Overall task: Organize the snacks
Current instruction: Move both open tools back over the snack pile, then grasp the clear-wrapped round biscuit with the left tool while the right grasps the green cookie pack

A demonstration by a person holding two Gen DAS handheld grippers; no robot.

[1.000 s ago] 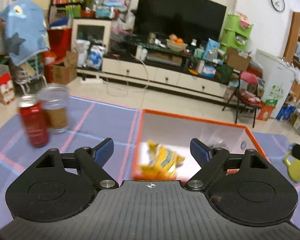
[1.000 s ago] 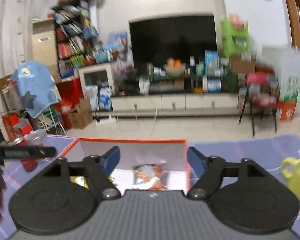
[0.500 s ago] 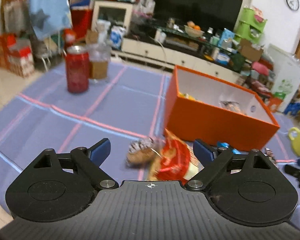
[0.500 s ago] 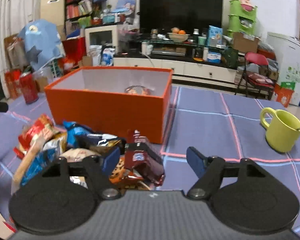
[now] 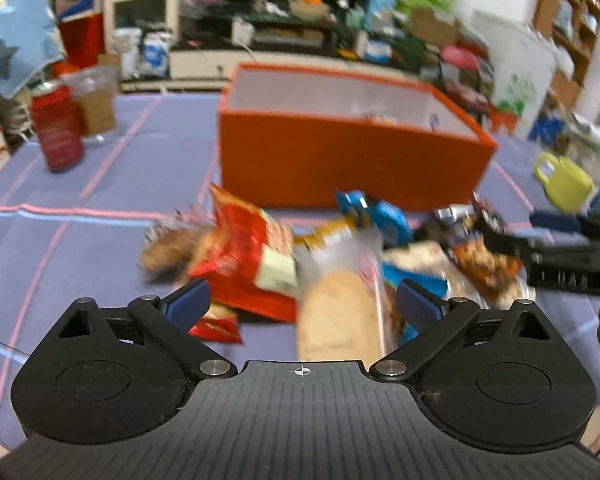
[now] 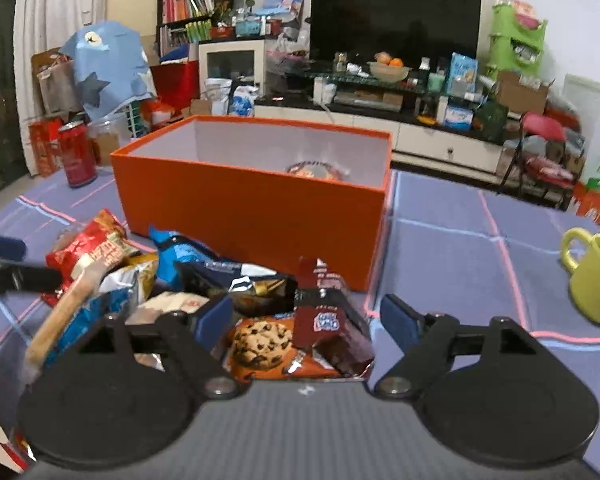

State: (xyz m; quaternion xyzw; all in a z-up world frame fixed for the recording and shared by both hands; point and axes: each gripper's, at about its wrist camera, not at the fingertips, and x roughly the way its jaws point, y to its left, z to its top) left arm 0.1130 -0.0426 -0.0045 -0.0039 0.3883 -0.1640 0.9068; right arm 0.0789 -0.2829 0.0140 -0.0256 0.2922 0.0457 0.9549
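A pile of snack packets lies on the purple cloth in front of the orange box (image 5: 352, 160) (image 6: 244, 208). My left gripper (image 5: 304, 300) hangs low over the pile's left side. Its jaws are opening, with a clear biscuit packet (image 5: 340, 320) and a red snack bag (image 5: 244, 252) between the fingers, untouched by the pads. My right gripper (image 6: 306, 316) is over the pile's right side. Its jaws are also opening, around a dark brown packet (image 6: 324, 320) and a chocolate-chip cookie packet (image 6: 260, 344), without pressing them. One packet (image 6: 316, 170) lies inside the box.
A red can (image 5: 56, 132) (image 6: 76, 152) and a glass cup (image 5: 94, 108) stand at the far left of the cloth. A yellow-green mug (image 6: 596, 276) (image 5: 564, 180) stands at the right. Behind the table is a cluttered living room.
Both grippers have come down and back from above the box's inside to the snack pile in front of it. The left view has swung right, from the can toward the pile.
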